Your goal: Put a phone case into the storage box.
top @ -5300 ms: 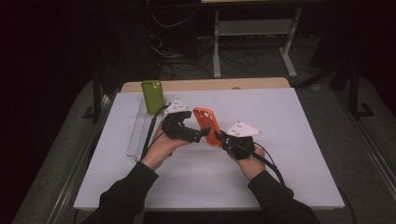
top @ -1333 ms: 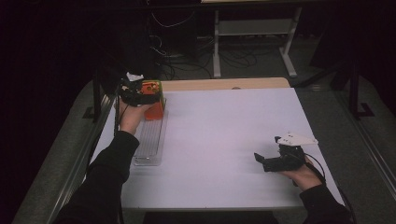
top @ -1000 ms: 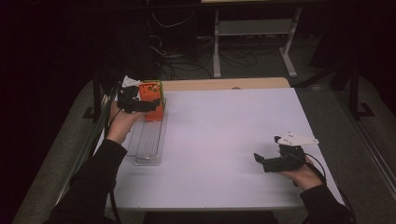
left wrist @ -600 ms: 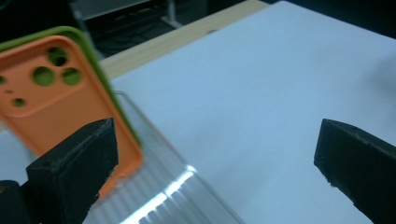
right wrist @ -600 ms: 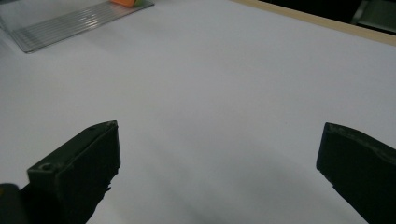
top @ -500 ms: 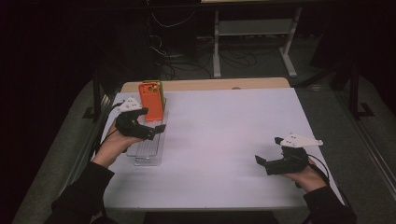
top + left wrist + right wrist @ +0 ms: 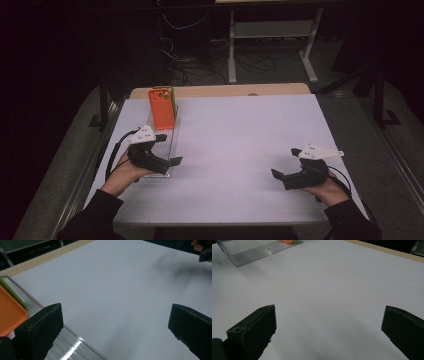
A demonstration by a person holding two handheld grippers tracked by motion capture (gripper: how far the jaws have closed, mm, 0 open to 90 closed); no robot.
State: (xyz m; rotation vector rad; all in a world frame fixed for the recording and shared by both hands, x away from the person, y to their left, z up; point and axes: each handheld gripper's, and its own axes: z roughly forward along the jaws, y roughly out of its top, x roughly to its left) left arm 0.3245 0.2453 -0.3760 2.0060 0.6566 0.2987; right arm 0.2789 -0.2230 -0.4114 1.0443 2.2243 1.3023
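Over the clear rack (image 7: 159, 150), left hand-held gripper (image 7: 172, 161) wide open, empty — orange phone case (image 7: 161, 108) upright behind, right hand-held gripper (image 7: 278, 175) likewise.

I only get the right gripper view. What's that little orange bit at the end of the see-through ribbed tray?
Observer: It's an orange rectangular phone case, standing upright at the far end of the clear ribbed plastic tray.
Operator: Is it all by itself in there?
Observer: No. A green phone case stands right behind it, mostly hidden.
Operator: Where's my other gripper?
Observer: The left gripper is at the tray's near end, with its jaws wide open and nothing between them.
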